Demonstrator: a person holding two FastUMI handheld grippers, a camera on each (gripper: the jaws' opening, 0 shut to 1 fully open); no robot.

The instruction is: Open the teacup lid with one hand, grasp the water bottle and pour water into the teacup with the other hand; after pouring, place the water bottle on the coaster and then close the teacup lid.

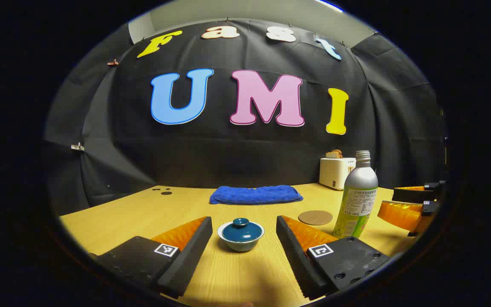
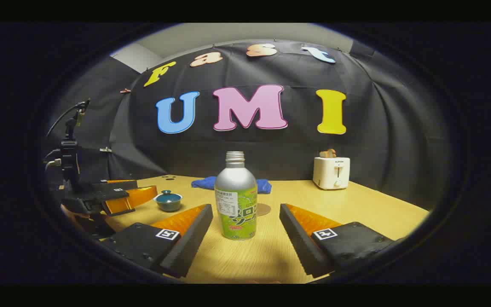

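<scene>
Wooden table (image 1: 113,217): lidded teacup (image 1: 241,234) ahead of spread left gripper (image 1: 244,249); water bottle (image 2: 236,198) before spread right gripper (image 2: 245,247).

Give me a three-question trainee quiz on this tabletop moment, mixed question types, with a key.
1. True or false: the lid sits on the teacup.
2. The coaster is: A) bare, B) under the water bottle, C) under the toaster.
3. Fill in: the folded cloth behind the teacup is ____ in colour.

Key: 1 true. 2 A. 3 blue. Also note that the left gripper and right gripper are both open, and neither touches anything.
</scene>
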